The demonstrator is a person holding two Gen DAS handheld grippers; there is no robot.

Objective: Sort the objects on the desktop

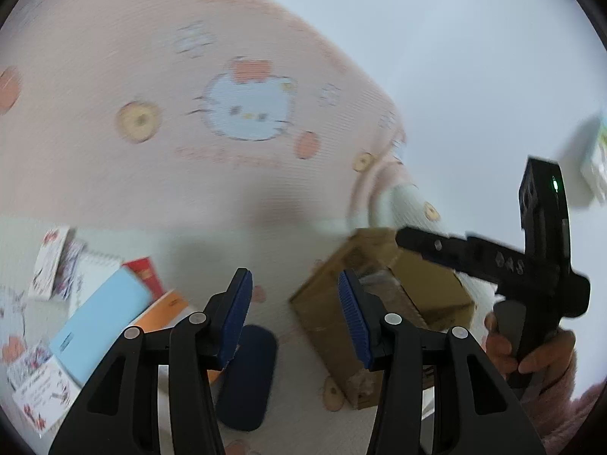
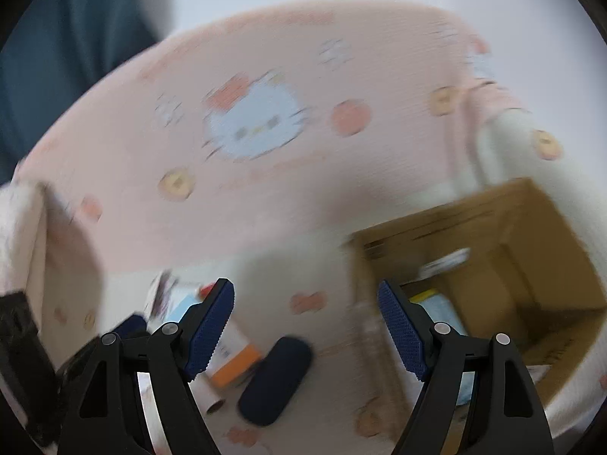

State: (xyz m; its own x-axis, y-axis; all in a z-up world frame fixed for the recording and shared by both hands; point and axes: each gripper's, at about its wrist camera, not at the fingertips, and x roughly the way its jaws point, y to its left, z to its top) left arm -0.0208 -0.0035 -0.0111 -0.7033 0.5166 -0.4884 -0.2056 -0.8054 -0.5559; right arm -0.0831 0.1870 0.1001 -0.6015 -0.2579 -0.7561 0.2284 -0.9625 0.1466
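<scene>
The dark navy oblong pouch [image 1: 246, 377] lies lengthwise just below the empty, parted left gripper [image 1: 296, 311]; the right gripper [image 2: 305, 331], fingers wide apart and empty, hovers near it too.

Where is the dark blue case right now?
The dark blue case lies flat on the patterned cloth, between the cardboard box on its right and the pile of books on its left; in both views it sits low, near the middle.

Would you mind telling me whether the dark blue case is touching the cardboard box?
Apart. The right wrist view shows a strip of patterned cloth between the dark blue case and the cardboard box.
</scene>
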